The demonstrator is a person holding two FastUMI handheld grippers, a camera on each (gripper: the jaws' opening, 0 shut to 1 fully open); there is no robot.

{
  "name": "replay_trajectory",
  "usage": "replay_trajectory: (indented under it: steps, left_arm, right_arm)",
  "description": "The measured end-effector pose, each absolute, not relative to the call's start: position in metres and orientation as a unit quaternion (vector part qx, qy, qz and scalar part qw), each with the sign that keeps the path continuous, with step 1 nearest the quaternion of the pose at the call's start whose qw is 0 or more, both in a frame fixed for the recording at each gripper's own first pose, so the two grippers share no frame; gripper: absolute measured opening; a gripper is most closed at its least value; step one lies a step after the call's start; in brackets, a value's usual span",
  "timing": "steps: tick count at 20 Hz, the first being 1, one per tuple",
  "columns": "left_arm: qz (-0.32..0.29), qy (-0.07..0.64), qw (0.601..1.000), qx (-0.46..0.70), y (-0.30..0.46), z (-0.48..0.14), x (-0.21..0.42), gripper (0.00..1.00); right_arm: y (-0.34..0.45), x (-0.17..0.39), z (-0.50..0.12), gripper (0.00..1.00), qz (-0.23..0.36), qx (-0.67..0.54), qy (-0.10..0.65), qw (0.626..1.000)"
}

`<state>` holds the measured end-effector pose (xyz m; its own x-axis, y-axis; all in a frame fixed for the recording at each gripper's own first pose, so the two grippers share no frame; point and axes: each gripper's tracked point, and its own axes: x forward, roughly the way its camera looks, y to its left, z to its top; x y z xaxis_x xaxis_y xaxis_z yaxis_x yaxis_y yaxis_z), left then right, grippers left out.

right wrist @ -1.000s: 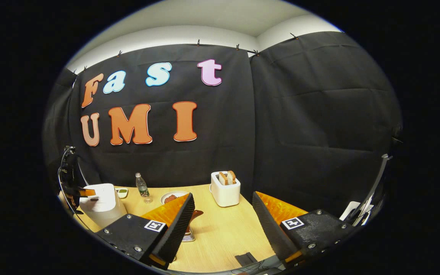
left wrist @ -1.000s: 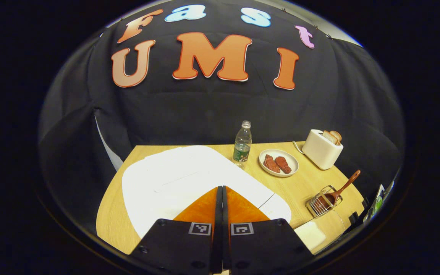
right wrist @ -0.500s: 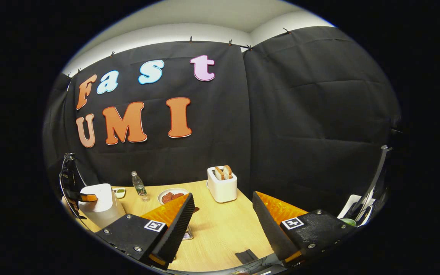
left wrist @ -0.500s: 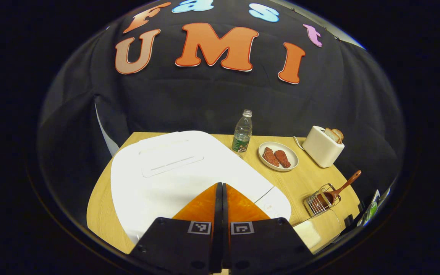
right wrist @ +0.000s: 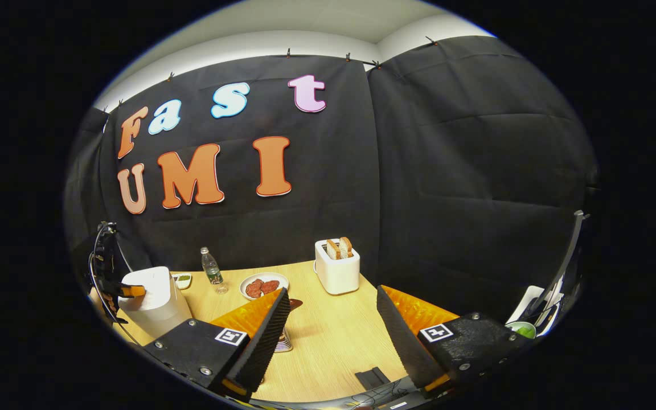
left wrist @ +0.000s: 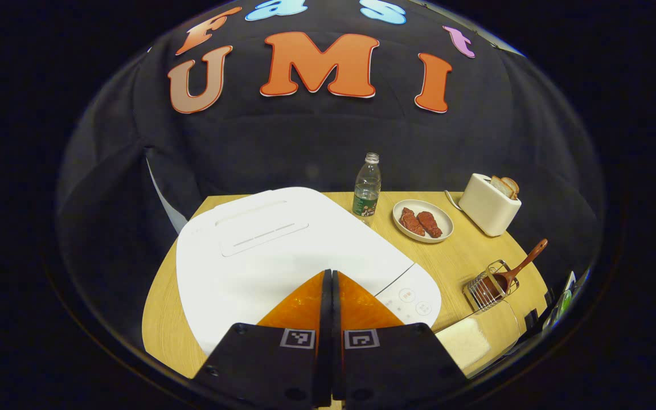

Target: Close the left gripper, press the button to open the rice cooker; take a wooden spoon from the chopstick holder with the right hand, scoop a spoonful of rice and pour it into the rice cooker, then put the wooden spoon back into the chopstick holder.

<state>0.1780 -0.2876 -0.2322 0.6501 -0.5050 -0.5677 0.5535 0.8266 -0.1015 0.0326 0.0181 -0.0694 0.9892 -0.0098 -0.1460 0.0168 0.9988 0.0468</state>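
Left gripper (left wrist: 328, 274) backed off rice cooker (left wrist: 282, 250), jaws closed.

left gripper (left wrist: 328, 273): two wedge-shaped fingers on flat black blocks, narrowing toward the far end
left markings: a square black-and-white tag on each block, round screws at the near and outer corners
right gripper (right wrist: 332, 293): same build, with ribbed inner finger faces
right markings: one square tag per block, silver screws along the edges
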Motion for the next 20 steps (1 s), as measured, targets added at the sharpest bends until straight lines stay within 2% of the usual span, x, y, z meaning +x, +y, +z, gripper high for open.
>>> replay_trajectory:
  steps: [2, 4, 9, 13, 20]
  left_arm:
    - [-0.289, 0.314, 0.904, 0.006, -0.284, -0.225, 0.176, 0.03]
    - [-0.289, 0.306, 0.907, 0.007, -0.281, -0.214, 0.179, 0.05]
    - [-0.249, 0.185, 0.95, 0.019, -0.261, -0.112, 0.196, 0.05]
    - [-0.219, 0.123, 0.968, -0.01, -0.231, -0.047, 0.189, 0.05]
    - [-0.19, 0.082, 0.978, -0.04, -0.178, 0.005, 0.155, 0.06]
  right_arm:
    - [0.017, 0.03, -0.073, 0.95, -0.005, 0.033, 0.078, 0.996]
    - [0.017, 0.03, -0.074, 0.95, -0.002, 0.032, 0.077, 0.997]
    - [0.022, 0.036, -0.068, 0.95, 0.008, 0.04, 0.067, 0.997]
    - [0.031, 0.047, -0.07, 0.95, 0.023, 0.051, 0.063, 0.996]
    - [0.065, 0.085, -0.083, 0.95, 0.07, 0.101, 0.078, 0.989]
